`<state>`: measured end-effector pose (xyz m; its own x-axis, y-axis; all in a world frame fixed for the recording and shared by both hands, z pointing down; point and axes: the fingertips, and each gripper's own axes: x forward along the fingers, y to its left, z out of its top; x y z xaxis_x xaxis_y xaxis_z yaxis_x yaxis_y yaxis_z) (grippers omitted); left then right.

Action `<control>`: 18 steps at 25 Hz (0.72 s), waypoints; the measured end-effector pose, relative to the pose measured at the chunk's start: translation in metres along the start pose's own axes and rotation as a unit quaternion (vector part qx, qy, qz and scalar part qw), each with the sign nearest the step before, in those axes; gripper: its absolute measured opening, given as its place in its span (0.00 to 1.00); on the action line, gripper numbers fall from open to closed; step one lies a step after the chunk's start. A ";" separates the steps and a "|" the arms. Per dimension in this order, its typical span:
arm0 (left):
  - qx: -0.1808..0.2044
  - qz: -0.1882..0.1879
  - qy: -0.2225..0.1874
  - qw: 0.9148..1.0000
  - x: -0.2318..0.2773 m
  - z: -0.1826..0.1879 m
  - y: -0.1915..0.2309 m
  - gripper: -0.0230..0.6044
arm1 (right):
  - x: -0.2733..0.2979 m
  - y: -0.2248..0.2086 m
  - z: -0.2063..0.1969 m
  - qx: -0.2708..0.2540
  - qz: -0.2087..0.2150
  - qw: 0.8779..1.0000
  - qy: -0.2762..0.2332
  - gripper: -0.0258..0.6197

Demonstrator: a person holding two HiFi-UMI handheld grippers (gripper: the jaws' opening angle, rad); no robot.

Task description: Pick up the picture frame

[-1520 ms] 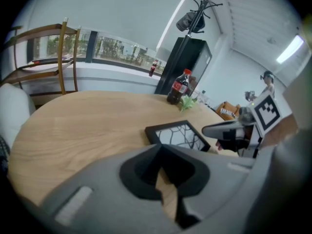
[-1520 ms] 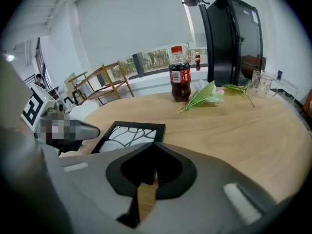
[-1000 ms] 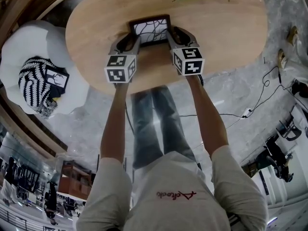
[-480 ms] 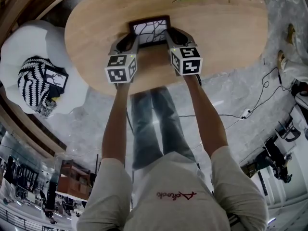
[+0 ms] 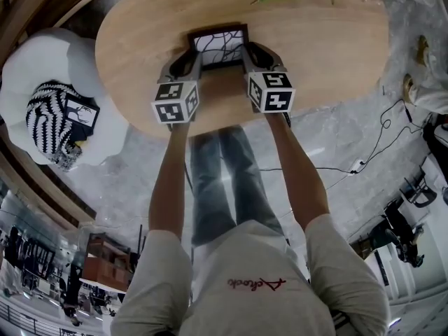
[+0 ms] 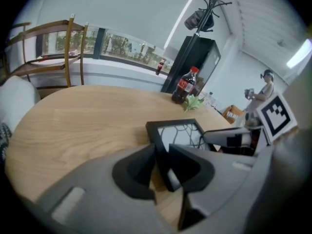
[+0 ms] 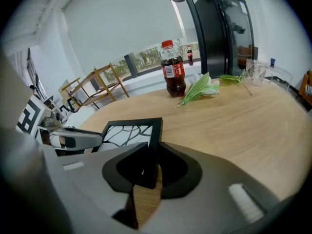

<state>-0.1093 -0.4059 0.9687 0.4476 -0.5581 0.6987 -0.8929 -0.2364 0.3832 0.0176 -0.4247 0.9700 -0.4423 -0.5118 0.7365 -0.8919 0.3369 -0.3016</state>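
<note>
A black picture frame [image 5: 219, 45] with a white branch-pattern picture lies flat on the oval wooden table [image 5: 315, 40]. My left gripper [image 5: 192, 59] straddles the frame's left edge and my right gripper [image 5: 247, 53] its right edge. In the left gripper view the frame's [image 6: 178, 130] dark side rail sits between the closing jaws of the left gripper [image 6: 163, 157], both pads against it. In the right gripper view the frame's [image 7: 129, 130] right rail is pinched the same way between the closing jaws of the right gripper [image 7: 148, 167]. The frame rests on the wood.
A cola bottle [image 7: 173, 69] and green leaves [image 7: 200, 89] stand at the table's far side. A clear cup [image 7: 256, 71] is beyond them. A white chair with a striped cushion [image 5: 49, 117] sits left of the table. Cables [image 5: 378, 138] run over the floor at right.
Both pairs of jaws have narrowed onto the frame's side edges. The hands and the frame have stayed where they were.
</note>
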 end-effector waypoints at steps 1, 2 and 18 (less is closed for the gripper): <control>-0.001 0.001 -0.003 1.000 -0.002 0.001 -0.001 0.18 | -0.002 0.001 0.001 0.001 0.000 1.000 -0.003 0.16; -0.001 0.001 -0.007 1.000 -0.003 0.003 -0.002 0.18 | -0.004 0.001 0.001 0.002 -0.001 1.000 -0.006 0.16; 0.022 0.011 -0.074 0.997 -0.068 0.059 -0.024 0.17 | -0.065 0.038 0.062 -0.033 -0.008 0.997 -0.073 0.16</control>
<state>-0.1210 -0.4088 0.8760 0.4184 -0.6744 0.6084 -0.9053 -0.2562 0.3387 0.0069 -0.4274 0.8736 -0.4411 -0.6256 0.6434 -0.8932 0.3762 -0.2465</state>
